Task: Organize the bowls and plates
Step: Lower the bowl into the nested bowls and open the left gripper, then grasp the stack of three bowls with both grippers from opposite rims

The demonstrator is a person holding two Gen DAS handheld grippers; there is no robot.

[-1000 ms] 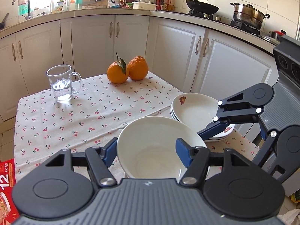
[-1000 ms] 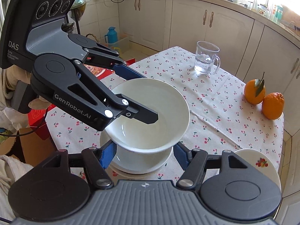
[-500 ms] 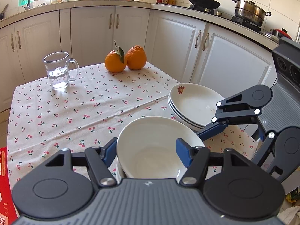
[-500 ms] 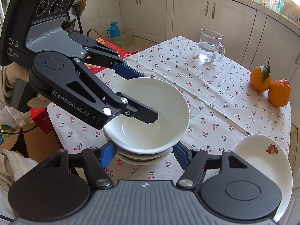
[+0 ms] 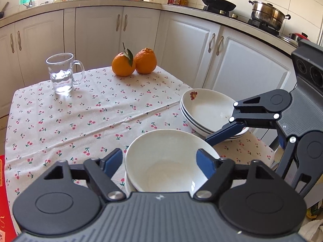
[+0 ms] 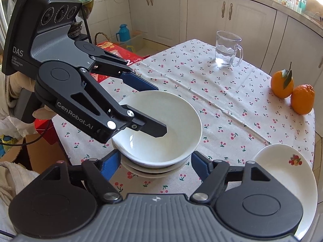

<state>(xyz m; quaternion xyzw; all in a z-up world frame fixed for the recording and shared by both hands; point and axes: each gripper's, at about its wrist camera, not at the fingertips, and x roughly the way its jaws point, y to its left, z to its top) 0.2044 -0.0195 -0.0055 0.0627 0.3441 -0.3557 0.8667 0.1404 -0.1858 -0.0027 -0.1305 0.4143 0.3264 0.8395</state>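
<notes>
Now both tools tilted down, jaws just opened, straddling bowl [image 5: 165,161] rim.

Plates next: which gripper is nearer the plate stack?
Right: the right gripper is beside the plate stack, the left gripper across the bowl; both have just been opening around it.
</notes>
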